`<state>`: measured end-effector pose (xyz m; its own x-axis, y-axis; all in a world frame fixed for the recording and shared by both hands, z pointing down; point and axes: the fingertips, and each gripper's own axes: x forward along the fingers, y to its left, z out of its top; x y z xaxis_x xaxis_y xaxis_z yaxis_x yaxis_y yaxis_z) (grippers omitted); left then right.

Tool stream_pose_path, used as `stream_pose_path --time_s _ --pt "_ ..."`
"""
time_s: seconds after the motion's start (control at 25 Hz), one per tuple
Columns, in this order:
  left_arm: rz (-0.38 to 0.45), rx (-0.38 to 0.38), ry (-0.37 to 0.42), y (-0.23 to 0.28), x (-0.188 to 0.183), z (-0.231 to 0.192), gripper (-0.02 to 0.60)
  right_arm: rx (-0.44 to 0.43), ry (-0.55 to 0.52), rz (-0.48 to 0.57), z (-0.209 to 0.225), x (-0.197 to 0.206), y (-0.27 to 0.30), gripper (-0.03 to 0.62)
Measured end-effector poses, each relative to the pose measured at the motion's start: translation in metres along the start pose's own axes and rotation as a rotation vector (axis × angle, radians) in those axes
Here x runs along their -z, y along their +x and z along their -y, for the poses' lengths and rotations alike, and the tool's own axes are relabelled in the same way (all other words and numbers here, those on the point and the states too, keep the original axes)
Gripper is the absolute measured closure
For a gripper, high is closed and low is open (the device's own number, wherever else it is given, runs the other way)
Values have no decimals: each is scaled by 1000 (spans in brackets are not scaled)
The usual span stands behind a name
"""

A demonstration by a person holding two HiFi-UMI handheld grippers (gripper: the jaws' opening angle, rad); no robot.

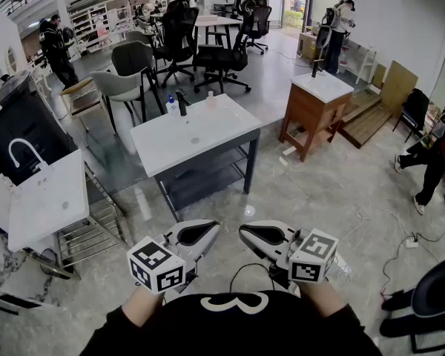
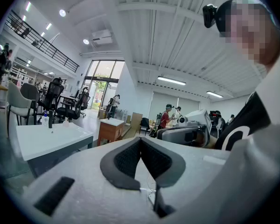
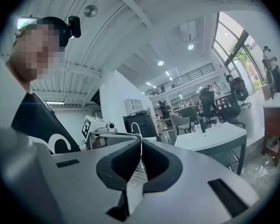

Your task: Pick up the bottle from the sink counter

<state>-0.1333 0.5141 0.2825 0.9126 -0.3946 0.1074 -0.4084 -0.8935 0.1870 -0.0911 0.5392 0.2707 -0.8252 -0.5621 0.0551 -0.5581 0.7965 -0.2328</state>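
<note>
A white sink counter (image 1: 200, 136) stands on the floor some way ahead of me. At its far edge are a clear bottle with a blue cap (image 1: 171, 105), a dark bottle (image 1: 181, 103) and a small pale bottle (image 1: 211, 100). My left gripper (image 1: 210, 231) and right gripper (image 1: 247, 233) are held low, close to my body, tips turned toward each other, far from the counter. Both are shut with nothing between the pads. The left gripper view shows its own shut jaws (image 2: 141, 140) with the counter (image 2: 46, 141) at the left. The right gripper view shows its shut jaws (image 3: 141, 143) and the counter (image 3: 214, 136) at the right.
A wooden cabinet with a white top (image 1: 320, 99) stands right of the counter. A second white basin with a curved faucet (image 1: 48, 199) sits at the left over a metal rack (image 1: 89, 228). Office chairs (image 1: 222, 54) and people stand farther back. Cables (image 1: 400, 239) lie on the floor.
</note>
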Motion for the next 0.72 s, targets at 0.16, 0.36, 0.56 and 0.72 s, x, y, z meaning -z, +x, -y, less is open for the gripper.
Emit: stream_pose_path --time_s 0.16,0.36,0.56,0.72 --pt "-8 2 3 7 1 9 566 -4 3 7 0 -1 -8 576" --pt "-13 -4 2 19 3 19 566 -16 17 15 5 -3 -21 576" --pt "-16 -6 -4 33 8 27 566 -16 30 30 14 1 -34 576" --pt "-26 -7 -6 45 12 32 566 -12 42 39 23 2 -45 576"
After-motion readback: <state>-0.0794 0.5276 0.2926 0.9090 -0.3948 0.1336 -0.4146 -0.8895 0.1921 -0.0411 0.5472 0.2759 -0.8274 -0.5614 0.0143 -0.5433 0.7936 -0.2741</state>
